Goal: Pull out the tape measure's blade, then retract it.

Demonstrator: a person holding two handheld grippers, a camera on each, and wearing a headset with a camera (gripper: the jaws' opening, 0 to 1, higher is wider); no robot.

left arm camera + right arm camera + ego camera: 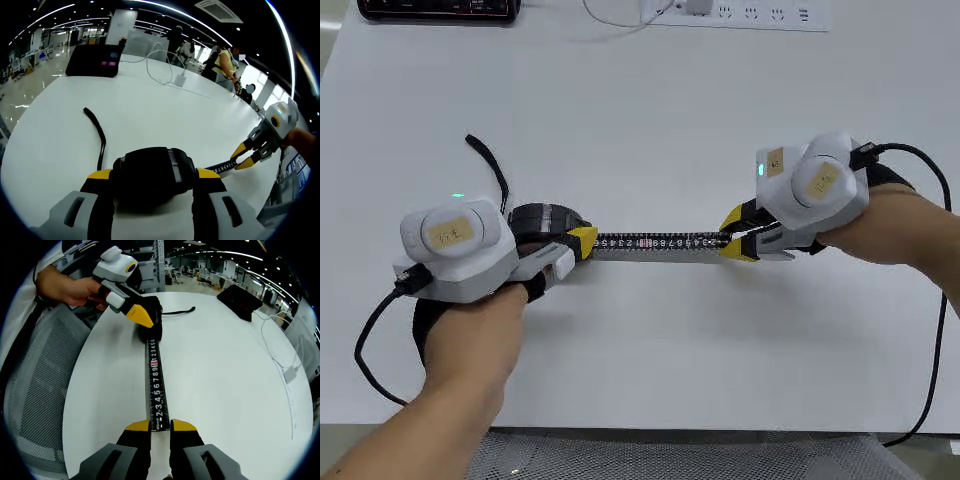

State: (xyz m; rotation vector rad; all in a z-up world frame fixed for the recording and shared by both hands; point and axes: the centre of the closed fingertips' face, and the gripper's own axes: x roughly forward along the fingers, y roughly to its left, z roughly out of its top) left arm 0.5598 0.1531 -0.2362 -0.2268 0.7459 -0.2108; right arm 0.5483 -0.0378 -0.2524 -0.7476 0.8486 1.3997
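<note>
The left gripper [155, 176], jaws wide, is clamping the tape measure [545, 220]; at three o'clock, the right gripper [161, 426] is pinching the blade [154, 385].

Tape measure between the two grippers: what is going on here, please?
A person works at a white table with a gripper in each hand. The left gripper clamps the tape measure's black case, and the right gripper pinches the tip of the blade. The blade is pulled out part of the way and lies along the table between them. It is not retracted yet.
</note>
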